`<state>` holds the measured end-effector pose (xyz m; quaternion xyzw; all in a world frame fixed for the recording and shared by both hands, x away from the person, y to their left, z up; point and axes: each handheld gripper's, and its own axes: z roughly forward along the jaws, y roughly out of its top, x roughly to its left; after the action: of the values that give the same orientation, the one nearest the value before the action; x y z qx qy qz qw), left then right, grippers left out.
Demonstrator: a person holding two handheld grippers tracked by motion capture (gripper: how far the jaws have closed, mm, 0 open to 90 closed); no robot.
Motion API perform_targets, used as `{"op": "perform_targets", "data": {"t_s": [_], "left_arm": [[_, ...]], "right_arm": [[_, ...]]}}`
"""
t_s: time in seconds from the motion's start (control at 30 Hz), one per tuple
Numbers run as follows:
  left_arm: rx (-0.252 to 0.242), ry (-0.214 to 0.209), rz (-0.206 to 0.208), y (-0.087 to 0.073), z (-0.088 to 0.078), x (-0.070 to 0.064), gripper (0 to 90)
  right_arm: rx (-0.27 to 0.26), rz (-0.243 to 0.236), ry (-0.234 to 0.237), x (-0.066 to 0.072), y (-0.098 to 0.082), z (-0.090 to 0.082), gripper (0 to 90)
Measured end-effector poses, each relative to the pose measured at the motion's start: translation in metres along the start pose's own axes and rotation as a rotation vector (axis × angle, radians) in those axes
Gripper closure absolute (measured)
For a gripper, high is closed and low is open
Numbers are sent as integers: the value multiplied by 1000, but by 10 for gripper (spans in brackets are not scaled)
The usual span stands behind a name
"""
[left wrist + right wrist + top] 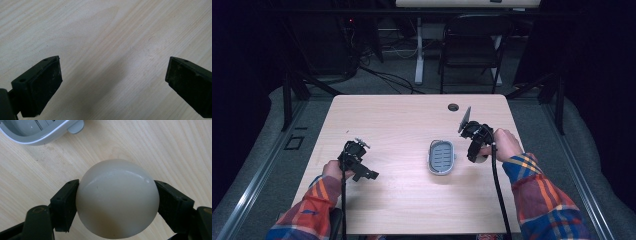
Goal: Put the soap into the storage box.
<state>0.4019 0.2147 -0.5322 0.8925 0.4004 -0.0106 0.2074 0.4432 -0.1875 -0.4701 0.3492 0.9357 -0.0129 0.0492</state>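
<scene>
Two grippers work over the wooden table. From the high view, the left gripper hovers idle near the table's left side, while the right gripper sits just right of the grey soap dish. Left gripper view: jaws spread wide above bare wood, nothing between them. Right gripper view: the pads pinch a pale rounded soap bar at its widest part, just off the dish rim. Advice: keep the squeeze steady, carry it level over the dish, lower it centred, and only then let go.
</scene>
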Motion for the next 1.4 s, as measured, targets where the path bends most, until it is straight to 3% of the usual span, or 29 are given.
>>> {"op": "perform_targets", "data": {"t_s": [1.4], "left_arm": [[-1,-2,-1,0,0,0,4]], "right_arm": [[-17,-55,-16,11,31,-25,244]]}}
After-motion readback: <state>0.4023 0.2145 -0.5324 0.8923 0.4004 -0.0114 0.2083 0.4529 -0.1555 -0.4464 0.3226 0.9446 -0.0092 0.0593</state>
